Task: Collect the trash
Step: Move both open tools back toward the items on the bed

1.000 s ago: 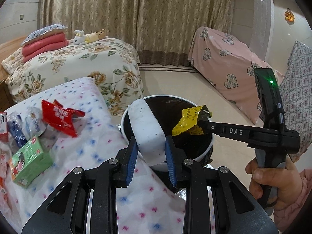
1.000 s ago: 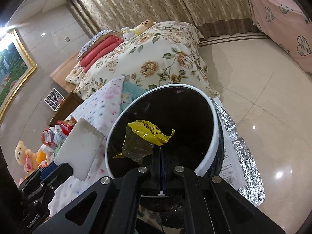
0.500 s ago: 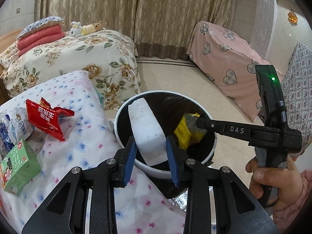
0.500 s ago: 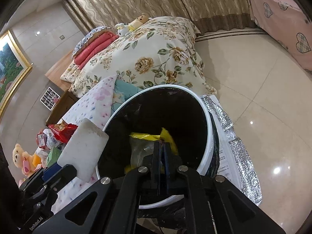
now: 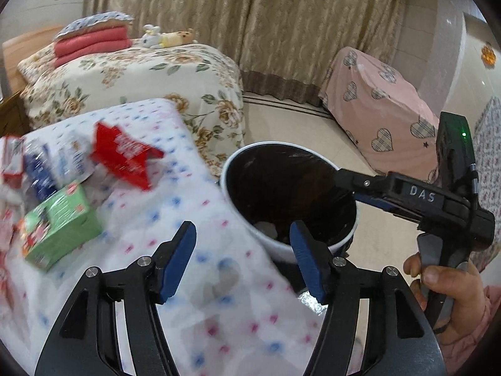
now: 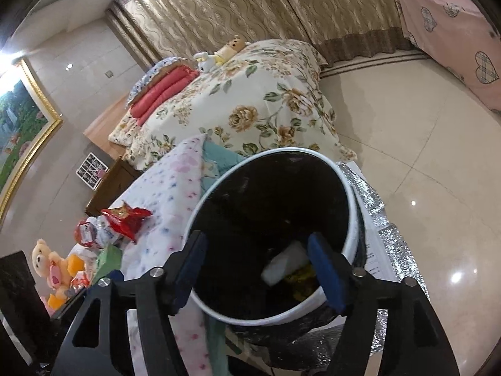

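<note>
A white-rimmed trash bin [image 5: 313, 246] [image 6: 352, 219] with a black liner stands on the floor beside the spotted quilt [image 5: 162, 219]. At its bottom lie a white foam block [image 6: 283, 264] and a yellow wrapper [image 6: 302, 279]. My left gripper [image 5: 244, 250] hangs over the quilt's edge and the bin's near rim, its jaws opening, nothing between them. My right gripper [image 6: 256, 263] is over the bin mouth, jaws opening too, and holds nothing. In the left wrist view the right gripper [image 5: 344, 178] reaches over the far rim, with a person's hand [image 5: 444, 285] on its handle.
On the quilt lie a red wrapper [image 5: 125, 156] [image 6: 125, 219], a green box [image 5: 59, 222] and several other packets [image 5: 37, 169]. A plush bear [image 6: 50, 263] sits further left. A silver foil mat [image 6: 388, 235] lies under the bin. A floral bed [image 5: 141, 72] and a pink-covered piece of furniture [image 5: 382, 119] stand behind.
Both grippers opened. The white block left my left gripper and the yellow wrapper left my right one; both now lie in the bin. The left gripper shifted left, over the quilt.
</note>
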`<state>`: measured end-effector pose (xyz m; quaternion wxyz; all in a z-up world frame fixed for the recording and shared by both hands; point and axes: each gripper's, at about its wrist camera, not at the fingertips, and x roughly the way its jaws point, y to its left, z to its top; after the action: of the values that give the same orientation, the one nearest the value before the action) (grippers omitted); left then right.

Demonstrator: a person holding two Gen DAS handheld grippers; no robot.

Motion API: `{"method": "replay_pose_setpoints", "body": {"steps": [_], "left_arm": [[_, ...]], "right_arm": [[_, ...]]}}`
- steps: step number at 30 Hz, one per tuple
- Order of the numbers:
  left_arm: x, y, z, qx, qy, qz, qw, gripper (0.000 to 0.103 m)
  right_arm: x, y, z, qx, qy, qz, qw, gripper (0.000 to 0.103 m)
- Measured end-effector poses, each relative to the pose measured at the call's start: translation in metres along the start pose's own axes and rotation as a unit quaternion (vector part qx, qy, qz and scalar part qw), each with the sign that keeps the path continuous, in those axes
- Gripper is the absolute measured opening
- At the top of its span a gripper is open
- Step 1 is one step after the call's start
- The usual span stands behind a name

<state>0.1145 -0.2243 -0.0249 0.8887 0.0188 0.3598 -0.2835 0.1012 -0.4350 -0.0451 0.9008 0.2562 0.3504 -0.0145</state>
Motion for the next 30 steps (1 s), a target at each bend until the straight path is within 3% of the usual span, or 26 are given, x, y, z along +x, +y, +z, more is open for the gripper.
{"method": "replay_pose_setpoints", "body": {"steps": [3,19,30], "left_arm": [[-0.013,0.012,-0.011,-0.014,-0.003,0.014,0.9998,0.065],[-0.07,0.075,-0.053,-0.079,-0.022,0.079,0.9935,0.066],[-0.104,0.13,-0.079,-0.145,-0.034,0.137,0.9792,0.066]], "right_arm": [[0.0,0.013,-0.005,-0.01,0.002,0.009,1.0,0.077],[0.019,0.084,-0.042,-0.072,0.042,0.057,0.995,0.077],[0.039,0.135,-0.069,-0.118,0.078,0.089,0.986,0.084]]}}
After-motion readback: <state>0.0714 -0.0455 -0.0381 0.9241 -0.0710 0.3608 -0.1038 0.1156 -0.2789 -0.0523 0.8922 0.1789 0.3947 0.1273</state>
